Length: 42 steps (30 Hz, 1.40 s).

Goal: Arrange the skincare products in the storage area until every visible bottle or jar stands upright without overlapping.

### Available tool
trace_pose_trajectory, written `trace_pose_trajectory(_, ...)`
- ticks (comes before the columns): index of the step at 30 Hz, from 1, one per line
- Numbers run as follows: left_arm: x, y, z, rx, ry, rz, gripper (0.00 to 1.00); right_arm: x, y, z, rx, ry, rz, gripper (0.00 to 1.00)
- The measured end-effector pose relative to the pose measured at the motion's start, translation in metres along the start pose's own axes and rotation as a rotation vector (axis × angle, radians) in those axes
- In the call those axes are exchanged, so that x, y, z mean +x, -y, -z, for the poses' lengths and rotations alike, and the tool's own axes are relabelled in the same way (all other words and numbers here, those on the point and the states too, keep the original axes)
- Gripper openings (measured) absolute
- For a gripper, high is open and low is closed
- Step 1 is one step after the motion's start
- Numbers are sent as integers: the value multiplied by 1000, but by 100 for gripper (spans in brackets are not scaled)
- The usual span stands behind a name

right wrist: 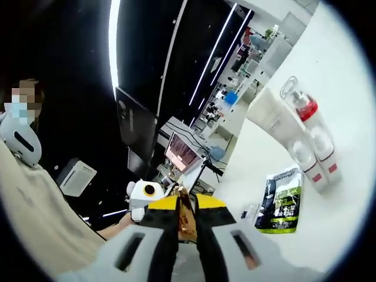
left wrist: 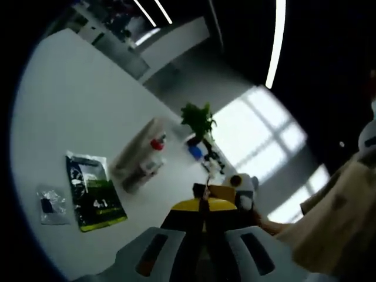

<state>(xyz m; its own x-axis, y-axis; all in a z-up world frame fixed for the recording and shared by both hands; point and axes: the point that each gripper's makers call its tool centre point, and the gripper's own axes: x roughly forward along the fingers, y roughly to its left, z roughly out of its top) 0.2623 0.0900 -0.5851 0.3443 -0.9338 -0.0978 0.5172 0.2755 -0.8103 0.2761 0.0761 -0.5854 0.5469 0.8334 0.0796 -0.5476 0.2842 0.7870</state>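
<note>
My left gripper (left wrist: pixel 203 202) has its yellow-tipped jaws pressed together, and a thin brown sachet edge (left wrist: pixel 200 190) pokes out above them. My right gripper (right wrist: pixel 187 211) is shut on a golden-brown foil sachet (right wrist: pixel 185 220), held in the air off the table. Each gripper appears just beyond the other's tips: the right gripper (left wrist: pixel 242 187) and the left gripper (right wrist: pixel 144 194). On the white table (left wrist: pixel 76 100) a cluster of bottles (left wrist: pixel 141 157) lies together, among them a pump bottle with a red collar (right wrist: pixel 306 109) and a white tube (right wrist: pixel 272 117).
A green-and-black sachet (left wrist: pixel 94 192) and a small clear packet (left wrist: pixel 51 205) lie flat on the table near the bottles. A potted plant (left wrist: pixel 200 120) stands at the table's far end. A person's beige sleeve (left wrist: pixel 335 223) is close by, and a lit monitor (right wrist: pixel 182 154) stands further back.
</note>
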Motion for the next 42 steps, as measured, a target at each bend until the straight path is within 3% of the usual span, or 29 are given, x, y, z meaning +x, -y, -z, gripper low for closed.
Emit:
trace_pose_trajectory(4,0,0,1,0,-8,2,0,0,0,0,-1,3,-1,7)
trace_pose_trajectory(7,1,-1,0,25,-6,-6,0,-2,-1,-7,-15,43,-7,1)
trace_pose_trajectory(16,5,-8,4,61,-2,-27,1,0,4,-11,-31,52,35,1)
trace_pose_trajectory(20,8,-3,10,-51,29,21,0,-1,6,-23,17,121,35,1)
trace_pose_trajectory(22,8,-9,18,7,-5,-19,1,-2,7,-25,19,124,37,1)
trace_pose_trajectory(24,9,-7,22,36,-37,-16,0,-2,9,-23,-1,107,51,1)
trace_pose_trajectory(34,5,-12,8,49,-2,-28,0,-5,11,-24,20,123,56,1)
trace_pose_trajectory(42,-6,-16,-11,49,54,-48,0,-10,14,-13,39,96,66,1)
